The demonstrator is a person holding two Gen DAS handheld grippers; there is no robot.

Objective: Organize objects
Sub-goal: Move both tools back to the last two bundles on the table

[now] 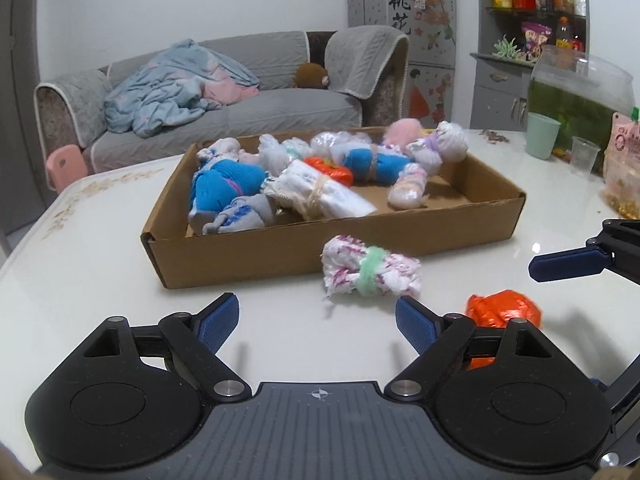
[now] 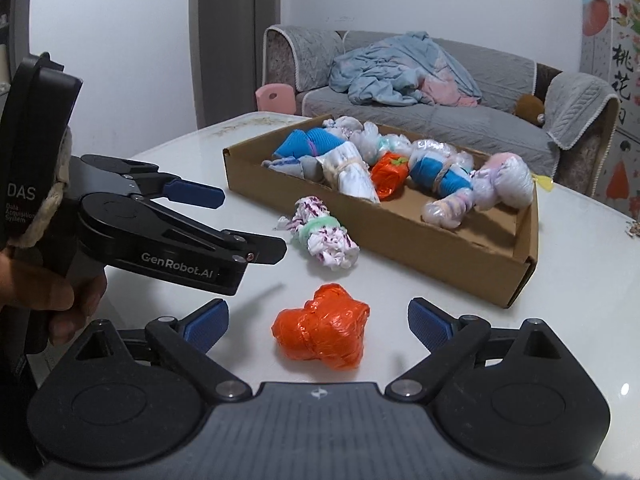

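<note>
A white-and-pink bundle [image 1: 372, 270] tied with a green band lay on the tabletop [image 1: 100, 280] just beside the cardboard box's [image 1: 280, 252] near wall; an orange bundle [image 2: 322, 333] lay nearer.

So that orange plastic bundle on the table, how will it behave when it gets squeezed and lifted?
The orange bundle looks like crinkled thin plastic knotted up, so it probably squashes and weighs little. Its glossy film may slip. The lumpy shape likely won't roll.

You are in a home living room. At your eleven o'clock, a grey sofa [image 1: 224, 92] holds a rumpled blanket [image 1: 180, 84]; at two o'clock, cupboard shelves [image 1: 536, 12] carry jars and snacks beyond the white desk [image 1: 100, 264].
</note>
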